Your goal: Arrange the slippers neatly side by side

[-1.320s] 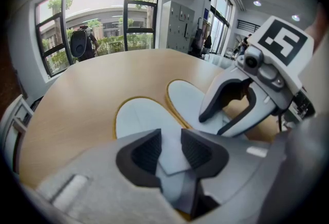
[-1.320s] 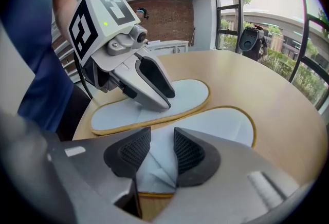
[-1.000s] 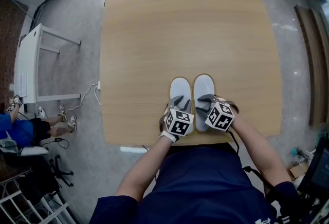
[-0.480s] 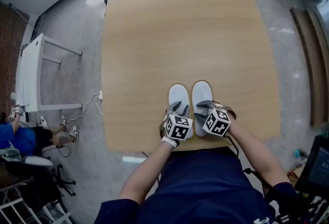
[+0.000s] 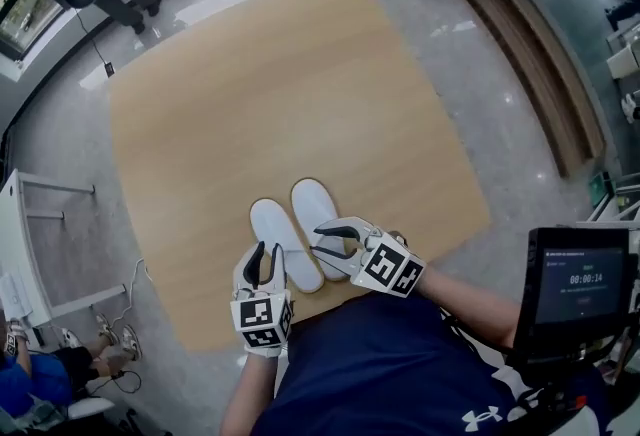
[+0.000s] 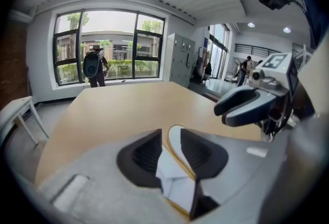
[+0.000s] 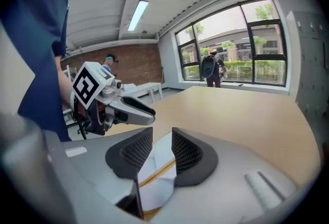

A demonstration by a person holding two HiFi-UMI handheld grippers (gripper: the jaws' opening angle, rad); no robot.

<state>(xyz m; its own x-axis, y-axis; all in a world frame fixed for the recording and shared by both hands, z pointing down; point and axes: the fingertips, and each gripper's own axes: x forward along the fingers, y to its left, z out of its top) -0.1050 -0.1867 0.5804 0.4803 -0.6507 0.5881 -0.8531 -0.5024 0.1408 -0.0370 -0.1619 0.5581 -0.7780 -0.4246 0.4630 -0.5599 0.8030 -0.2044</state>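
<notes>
Two white slippers with tan soles lie side by side near the front edge of the wooden table (image 5: pixel 300 104), the left slipper (image 5: pixel 283 239) and the right slipper (image 5: pixel 313 209). My left gripper (image 5: pixel 267 262) is at the heel of the left slipper. Its jaws are closing with the slipper's rim (image 6: pixel 175 187) between them, and a gap still shows beside the rim. My right gripper (image 5: pixel 322 242) reaches across the heel of the right slipper. Its jaws are also closing, with the slipper's edge (image 7: pixel 159 166) between them and not visibly pinched.
The table's near edge runs just behind both grippers. A monitor (image 5: pixel 585 289) stands at my right, a white desk (image 5: pixel 20 254) at the left, and a long bench (image 5: pixel 545 74) beyond the table's right side. A person with a backpack (image 6: pixel 93 66) stands by the window.
The head view has swung, so the table now looks turned. The slippers stay side by side. My left gripper has drawn back toward the table's near edge, and both grippers stay at the heels.
</notes>
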